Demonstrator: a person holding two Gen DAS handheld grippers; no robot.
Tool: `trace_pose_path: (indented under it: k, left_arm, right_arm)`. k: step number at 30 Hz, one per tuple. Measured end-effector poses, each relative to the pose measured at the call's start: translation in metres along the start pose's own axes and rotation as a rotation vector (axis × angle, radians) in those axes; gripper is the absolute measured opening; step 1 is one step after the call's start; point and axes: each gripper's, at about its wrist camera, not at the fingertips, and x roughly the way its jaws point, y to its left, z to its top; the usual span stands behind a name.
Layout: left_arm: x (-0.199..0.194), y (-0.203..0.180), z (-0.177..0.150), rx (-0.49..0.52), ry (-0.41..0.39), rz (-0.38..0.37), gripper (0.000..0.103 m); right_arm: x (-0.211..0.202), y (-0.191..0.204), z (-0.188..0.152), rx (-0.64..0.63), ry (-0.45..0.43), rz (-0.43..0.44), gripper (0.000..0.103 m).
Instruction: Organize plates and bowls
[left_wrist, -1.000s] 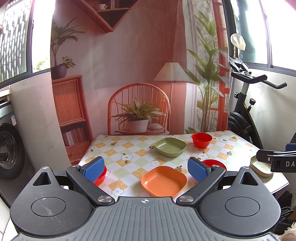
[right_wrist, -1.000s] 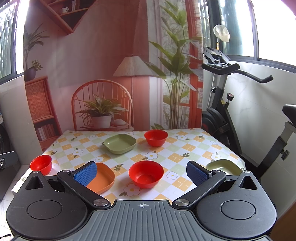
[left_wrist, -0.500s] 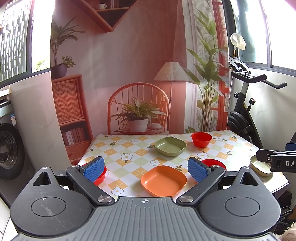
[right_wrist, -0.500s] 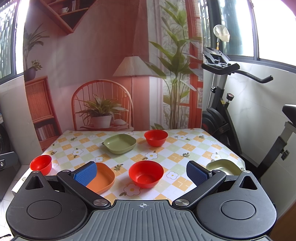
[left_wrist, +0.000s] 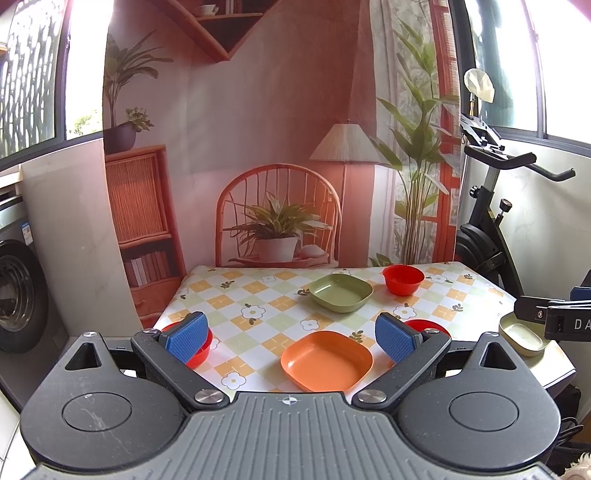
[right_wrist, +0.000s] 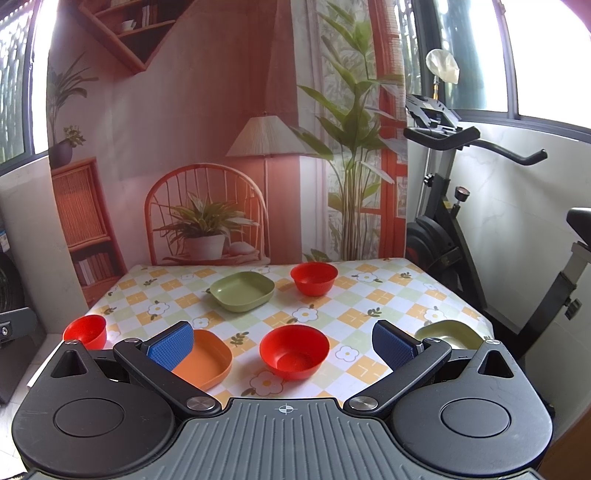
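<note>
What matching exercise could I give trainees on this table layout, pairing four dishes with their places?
Column 1:
1. orange plate
2. green plate
3. small red bowl
4. pale green dish

Column 2:
a. near right corner
b. near left corner
c. far middle, beside a red bowl
d. near edge, left of a red bowl

Pairs: 1-d, 2-c, 3-b, 4-a

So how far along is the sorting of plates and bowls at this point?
Nothing looks done yet. Three red bowls sit apart on the table, and the orange plate, green plate and pale green plate lie unstacked. Nothing is in hand: the left gripper and right gripper are both open and empty. All the grouping is left.
</note>
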Motion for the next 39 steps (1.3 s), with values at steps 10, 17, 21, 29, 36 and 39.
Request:
trace_pose_path:
  k: [10,17,21,29,36,39]
  left_arm:
    - [0.031,0.003,0.037,0.041,-0.07,0.079,0.098]
    - [0.069,0.008,0.063,0.057,-0.063,0.081,0.098]
    - [0.096,0.012,0.066,0.042,-0.02,0.08,0.097]
    - [0.16,0.024,0.046,-0.015,0.143,0.078,0.09]
    - [0.208,0.037,0.024,-0.041,0.268,0.08,0.084]
    - [0.223,0.042,0.02,-0.057,0.308,0.081,0.081]
  right_arm:
    - [0.024,-0.027,0.054,0.046,-0.139,0.038,0.103]
    - [0.067,-0.03,0.078,0.078,-0.182,0.075,0.103]
    - [0.107,-0.02,0.082,0.081,-0.159,0.09,0.103]
    - [0.198,0.01,0.057,0.066,-0.002,0.151,0.103]
    - [0.247,0.036,0.03,0.024,0.126,0.161,0.103]
    - [0.261,0.043,0.024,0.004,0.164,0.159,0.102]
